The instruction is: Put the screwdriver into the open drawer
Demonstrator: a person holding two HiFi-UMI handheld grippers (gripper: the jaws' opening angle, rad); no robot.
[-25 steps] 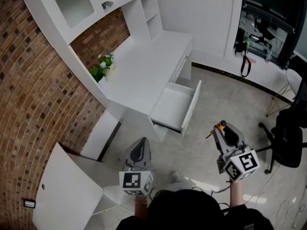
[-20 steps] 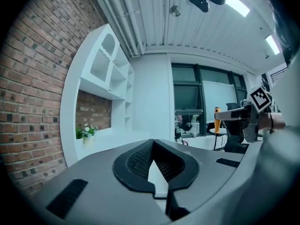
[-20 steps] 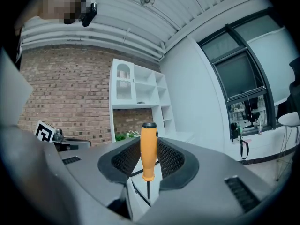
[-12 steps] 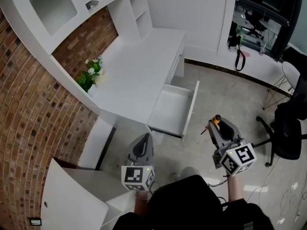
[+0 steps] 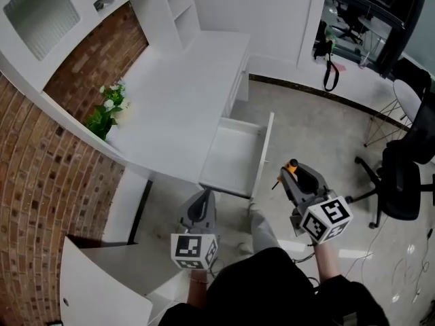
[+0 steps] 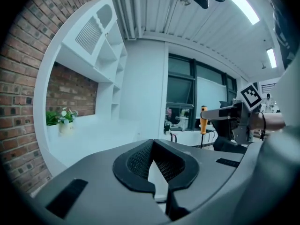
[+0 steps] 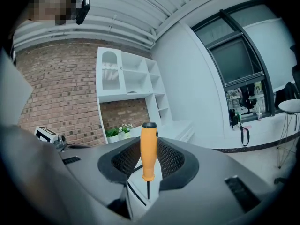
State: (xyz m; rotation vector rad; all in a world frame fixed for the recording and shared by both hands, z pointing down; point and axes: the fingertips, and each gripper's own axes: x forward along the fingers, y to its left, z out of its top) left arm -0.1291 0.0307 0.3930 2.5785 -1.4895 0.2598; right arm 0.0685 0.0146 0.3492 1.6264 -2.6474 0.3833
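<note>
An orange-handled screwdriver (image 5: 293,166) stands upright, shaft down, between the pads of my right gripper (image 5: 288,174), which is shut on its handle (image 7: 149,139). That gripper hangs just right of the open white drawer (image 5: 231,156), beside its front panel and over the floor. The drawer's inside looks bare. My left gripper (image 5: 203,197) is below the drawer's near corner; its pads meet at the tips with nothing between them (image 6: 153,146). The left gripper view also catches the screwdriver (image 6: 204,121) in the right gripper's (image 6: 212,115) jaws.
The drawer hangs out of a white desk (image 5: 177,94) with a shelf unit above it and a potted plant (image 5: 105,111) by the brick wall. A black office chair (image 5: 401,182) stands at the right. A white panel (image 5: 102,284) lies at lower left.
Both grippers have moved forward towards the drawer, which now lies closer below me. The screwdriver has stayed gripped in the right gripper.
</note>
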